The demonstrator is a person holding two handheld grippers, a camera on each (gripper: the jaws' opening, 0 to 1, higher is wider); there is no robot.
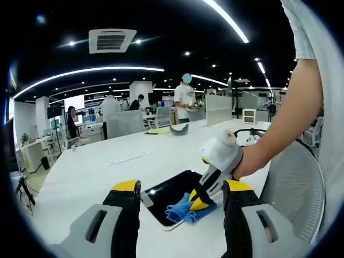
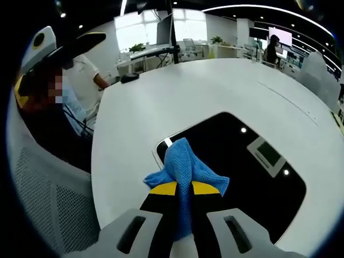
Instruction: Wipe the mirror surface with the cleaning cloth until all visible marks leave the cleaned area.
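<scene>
The right gripper [image 2: 184, 189] is clamped on the blue cleaning cloth [image 2: 185, 161] at the mirror's [image 2: 236, 161] near corner, close to the worktop's [image 2: 161, 102] near edge — pushing outward there could slide the mirror off. The left gripper [image 1: 181, 189] hangs wide and empty above — the dark, rounded mirror reflects ceiling lights; I can't make out marks.

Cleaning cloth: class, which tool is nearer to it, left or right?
Right. The right tool is shut on the blue cleaning cloth, pressing it at the mirror edge. The left tool hovers open, back from the cloth, above the table.
</scene>
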